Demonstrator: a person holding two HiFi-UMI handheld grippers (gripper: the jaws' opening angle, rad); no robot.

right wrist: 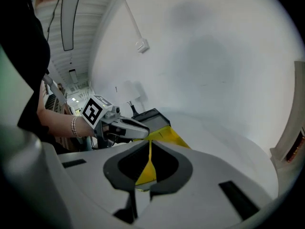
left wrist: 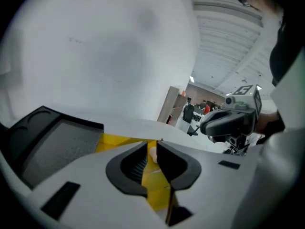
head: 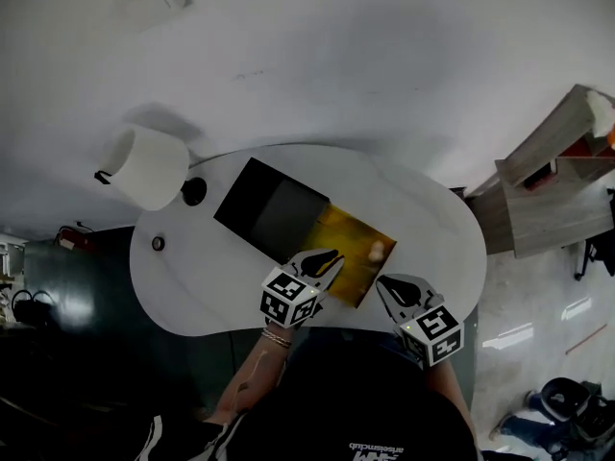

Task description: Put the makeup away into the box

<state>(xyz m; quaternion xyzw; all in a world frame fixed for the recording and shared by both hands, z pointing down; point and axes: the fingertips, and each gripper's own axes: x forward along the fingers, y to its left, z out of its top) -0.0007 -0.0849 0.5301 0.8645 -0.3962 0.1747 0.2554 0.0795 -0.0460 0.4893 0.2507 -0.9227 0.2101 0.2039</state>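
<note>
The left gripper (left wrist: 152,150) has its jaws a narrow slit apart, with nothing pinched between the ribbed black pads. The right gripper (right wrist: 149,149), just to its right, has its jaws meeting on nothing. Straight ahead of the left one's tips, and a little forward and left of the right one's, lies the makeup piece (head: 377,250). It is a small pale rounded lump resting on the yellow panel (head: 360,262) of the box (head: 258,205).

The likely trouble, as I judge it, is that the slit looks too slim to take the lump. A push forward without widening first would nudge it along the smooth yellow surface, perhaps off the far edge onto the table (head: 432,229). Being small and rounded, it could also roll, or squirt out sideways if only the tips catch it. If it is soft, a hard close might squash it. The two grippers sit near each other, so crossing paths could knock them together.

The jaws are hard white plastic shells with dark ridged inserts. The yellow panel looks glossy and flat; whether it is a tray or the inside of a lid I cannot tell. Further off to the left, the box's black half is a shallow square frame around a matte grey lining. The table beneath is a smooth white rounded slab
</note>
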